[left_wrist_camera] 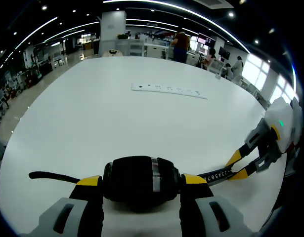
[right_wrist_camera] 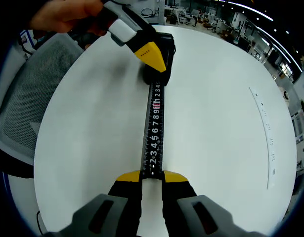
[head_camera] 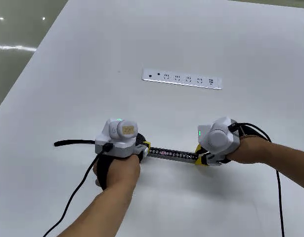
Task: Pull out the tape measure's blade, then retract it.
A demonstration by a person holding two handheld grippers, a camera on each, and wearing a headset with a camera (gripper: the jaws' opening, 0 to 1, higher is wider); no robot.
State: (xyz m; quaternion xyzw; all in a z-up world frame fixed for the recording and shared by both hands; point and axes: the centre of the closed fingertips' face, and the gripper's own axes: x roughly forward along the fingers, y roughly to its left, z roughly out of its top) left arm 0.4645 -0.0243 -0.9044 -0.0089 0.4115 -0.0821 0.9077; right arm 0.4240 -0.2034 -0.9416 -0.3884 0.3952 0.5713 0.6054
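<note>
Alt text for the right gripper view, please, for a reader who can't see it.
The right gripper grips the end of the tape measure's blade, which stretches across a white table to its black case, held by the left gripper. A white power strip lies off to one side.

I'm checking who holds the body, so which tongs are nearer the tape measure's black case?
Left. The left tongs are clamped on the black case; the right tongs are away from it, pinching the end of the pulled-out blade.
</note>
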